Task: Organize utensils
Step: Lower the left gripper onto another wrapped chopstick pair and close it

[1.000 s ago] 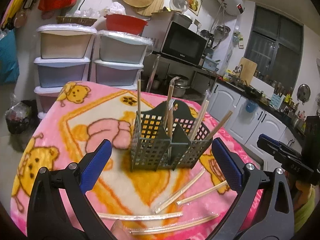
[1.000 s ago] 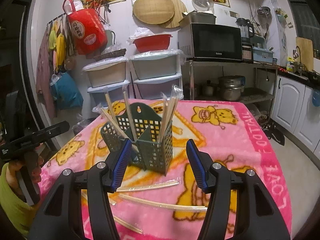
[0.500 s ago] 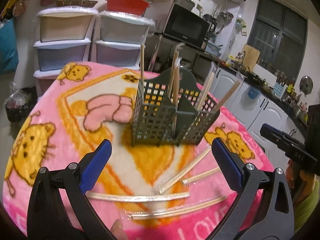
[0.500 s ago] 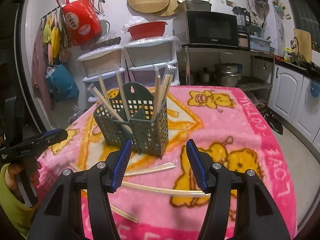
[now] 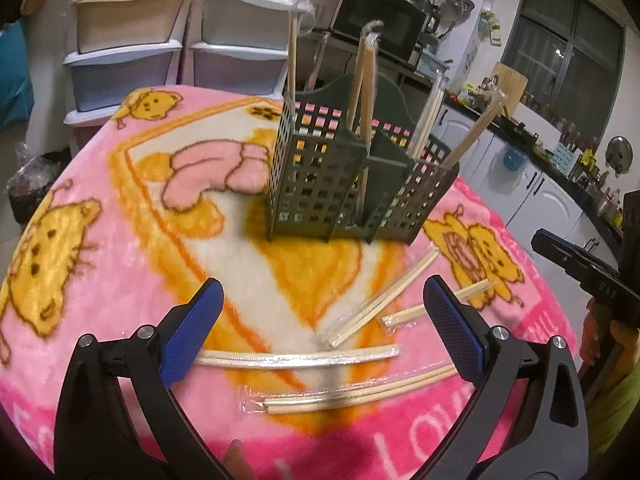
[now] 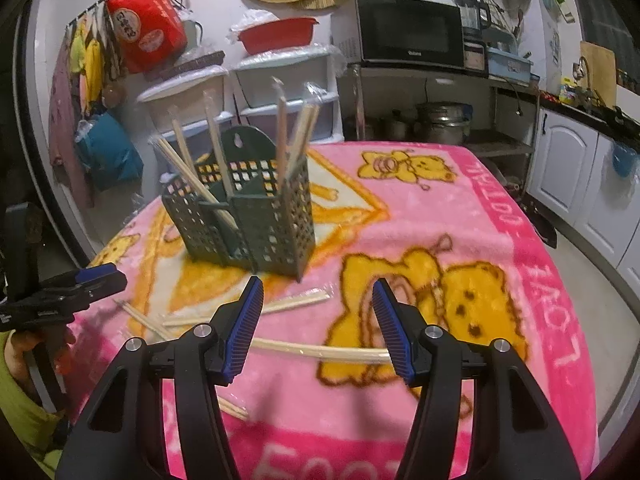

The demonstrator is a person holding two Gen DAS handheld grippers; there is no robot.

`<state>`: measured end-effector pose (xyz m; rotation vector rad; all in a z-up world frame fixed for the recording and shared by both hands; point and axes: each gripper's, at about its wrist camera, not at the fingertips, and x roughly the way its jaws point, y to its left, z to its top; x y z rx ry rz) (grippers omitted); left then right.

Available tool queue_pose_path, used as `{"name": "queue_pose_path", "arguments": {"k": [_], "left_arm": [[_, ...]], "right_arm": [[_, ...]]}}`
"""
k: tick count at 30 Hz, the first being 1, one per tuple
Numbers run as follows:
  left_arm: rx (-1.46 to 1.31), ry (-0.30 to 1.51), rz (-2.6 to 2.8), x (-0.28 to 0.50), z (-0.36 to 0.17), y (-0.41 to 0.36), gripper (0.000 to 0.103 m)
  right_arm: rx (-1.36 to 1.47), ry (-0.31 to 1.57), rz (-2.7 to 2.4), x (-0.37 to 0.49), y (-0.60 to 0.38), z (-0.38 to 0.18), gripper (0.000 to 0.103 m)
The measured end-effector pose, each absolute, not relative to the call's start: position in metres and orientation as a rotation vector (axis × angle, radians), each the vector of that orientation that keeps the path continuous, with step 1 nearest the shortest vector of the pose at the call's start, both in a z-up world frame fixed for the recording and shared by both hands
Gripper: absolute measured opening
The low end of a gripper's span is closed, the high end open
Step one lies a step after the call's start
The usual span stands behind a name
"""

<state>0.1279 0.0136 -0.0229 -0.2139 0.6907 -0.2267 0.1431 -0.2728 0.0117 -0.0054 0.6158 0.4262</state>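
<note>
chopsticks lie loose in clear wrappers on the pink blanket, in front of the green holder, which already carries several upright pairs.

left wrist view: left gripper stands open and empty, jaws wide, above the nearest wrapped pair. a second pair lies just beside it, nearer the camera, and two more fan out toward the holder. risks, as judged: the wrappers look slick and the blanket soft — a pair may slip or press into the pile instead of lifting; closely spaced pairs may be pinched together; the plastic alone may be caught. the right gripper sits at the right edge, near enough to collide if both reach for the same pile.

right wrist view: right gripper is open, nothing held, with one pair lying across beyond its jaws. another pair lies between it and the holder. sticks lean outward from the holder's compartments — an inserting stroke could knock them or tip the light holder. the left gripper is at the left edge. shelves and a microwave stand well behind, clear of the work.
</note>
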Motion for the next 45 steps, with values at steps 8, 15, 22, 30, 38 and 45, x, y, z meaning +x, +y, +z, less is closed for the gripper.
{"name": "queue_pose_path", "arguments": {"k": [8, 15, 22, 30, 38, 45], "left_arm": [[-0.191, 0.744, -0.253, 0.134, -0.038, 0.006, 0.072], [-0.187, 0.783, -0.277, 0.141, -0.047, 0.002, 0.055], [-0.19, 0.812, -0.293, 0.144, -0.054, -0.001, 0.047], [-0.203, 0.854, -0.307, 0.15, -0.062, -0.002, 0.037], [-0.21, 0.878, -0.33, 0.149, -0.067, -0.003, 0.029], [-0.2, 0.879, -0.323, 0.148, -0.068, -0.006, 0.014]], "right_arm": [[0.007, 0.693, 0.387, 0.149, -0.284, -0.016, 0.055], [0.03, 0.744, 0.352, 0.157, -0.293, -0.037, 0.055], [0.077, 0.798, 0.312, 0.173, -0.306, -0.056, 0.055], [0.172, 0.868, 0.298, 0.191, -0.317, -0.073, 0.055], [0.213, 0.877, 0.301, 0.196, -0.321, -0.077, 0.05], [0.254, 0.869, 0.286, 0.195, -0.328, -0.078, 0.031]]}}
